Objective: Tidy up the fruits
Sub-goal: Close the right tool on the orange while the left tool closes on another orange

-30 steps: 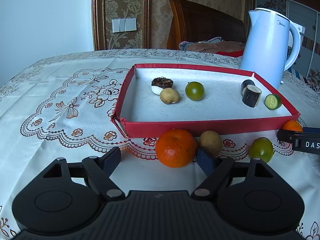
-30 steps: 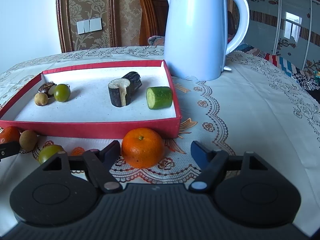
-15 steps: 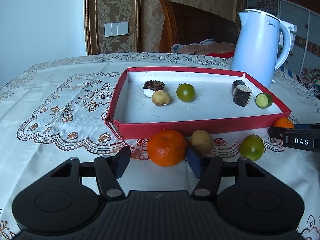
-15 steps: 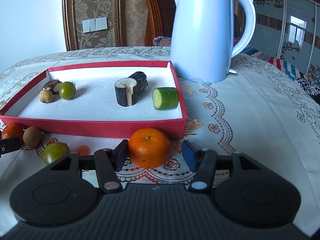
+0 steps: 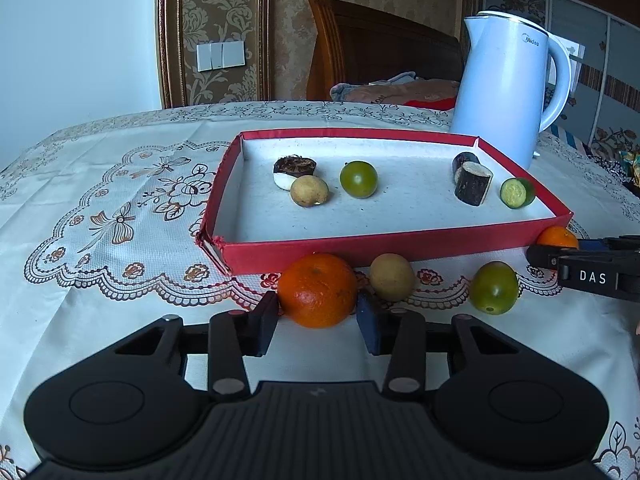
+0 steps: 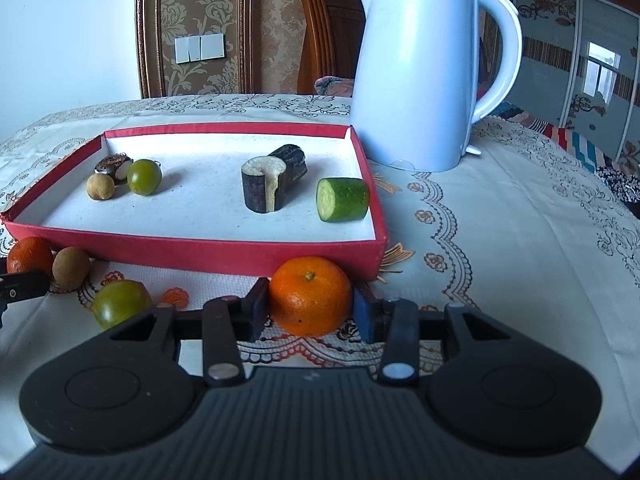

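While your two grippers sit low over the desk, each one has an orange between its fingers. Your left gripper has its fingers closing on the orange in front of the red box; the black finger touches its left side and the blue finger touches its right side. Your right gripper is closing the same way on the other orange, which sits by the near right corner of the box, with a finger pressed on each side.

Both oranges rest on the lace cloth, just outside the near wall of the box. Between them on the cloth lie a small brown fruit and a green fruit. The brown one is just beside the left orange. The green one is nearer to your right gripper.

Inside the box, on its white floor, you can see more things. On the left side sit a small tan fruit, a dark piece with a white bottom behind it, and a round green fruit to their right. On the right side sit two dark cut pieces, touching each other, and a cut piece of cucumber close to the right wall.

Behind the box, at its far right corner, a pale blue kettle stands upright on the desk. Past the desk you can see a wooden chair and a patterned wall with a light switch
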A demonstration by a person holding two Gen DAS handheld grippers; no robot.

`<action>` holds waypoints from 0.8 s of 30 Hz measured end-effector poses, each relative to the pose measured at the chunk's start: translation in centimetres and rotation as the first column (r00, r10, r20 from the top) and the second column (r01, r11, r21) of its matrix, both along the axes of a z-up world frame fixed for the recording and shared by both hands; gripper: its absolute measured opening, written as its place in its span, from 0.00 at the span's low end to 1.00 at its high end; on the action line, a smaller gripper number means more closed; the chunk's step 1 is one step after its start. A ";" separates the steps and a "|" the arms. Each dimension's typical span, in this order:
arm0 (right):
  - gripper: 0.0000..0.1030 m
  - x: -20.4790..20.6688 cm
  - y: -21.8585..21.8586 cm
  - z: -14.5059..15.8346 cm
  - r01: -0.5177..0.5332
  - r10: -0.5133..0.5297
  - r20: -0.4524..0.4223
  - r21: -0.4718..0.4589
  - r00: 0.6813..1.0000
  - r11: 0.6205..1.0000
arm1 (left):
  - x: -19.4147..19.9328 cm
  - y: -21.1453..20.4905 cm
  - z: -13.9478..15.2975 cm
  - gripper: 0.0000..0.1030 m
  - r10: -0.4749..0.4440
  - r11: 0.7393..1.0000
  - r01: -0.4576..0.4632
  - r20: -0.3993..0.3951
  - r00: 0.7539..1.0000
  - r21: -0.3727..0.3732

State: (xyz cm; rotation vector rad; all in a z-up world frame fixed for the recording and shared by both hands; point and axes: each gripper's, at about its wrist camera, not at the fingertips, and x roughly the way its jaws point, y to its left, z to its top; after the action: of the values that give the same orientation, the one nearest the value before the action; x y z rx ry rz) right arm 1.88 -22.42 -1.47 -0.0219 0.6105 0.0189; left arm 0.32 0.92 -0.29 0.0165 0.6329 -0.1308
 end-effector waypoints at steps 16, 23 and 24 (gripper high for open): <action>0.39 -0.1 -0.4 0.0 0.036 -0.036 0.011 0.010 0.999 0.999 | 0.0 0.3 0.2 0.40 0.020 1.000 -0.020 0.002 1.000 0.000; 0.39 -0.5 -0.6 0.3 0.058 -0.058 0.037 0.014 0.998 0.998 | 0.0 0.5 0.2 0.40 0.028 1.000 -0.028 0.003 1.000 -0.004; 0.39 -0.6 -0.7 0.3 0.055 -0.056 0.036 0.018 0.998 0.998 | 0.0 0.5 0.2 0.40 0.028 1.000 -0.028 0.003 1.000 -0.003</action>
State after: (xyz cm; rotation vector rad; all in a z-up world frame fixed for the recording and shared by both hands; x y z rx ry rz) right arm 1.30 -23.08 -1.21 0.0108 0.5743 -0.0303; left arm 0.35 1.38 -0.06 0.0051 0.6296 -0.1048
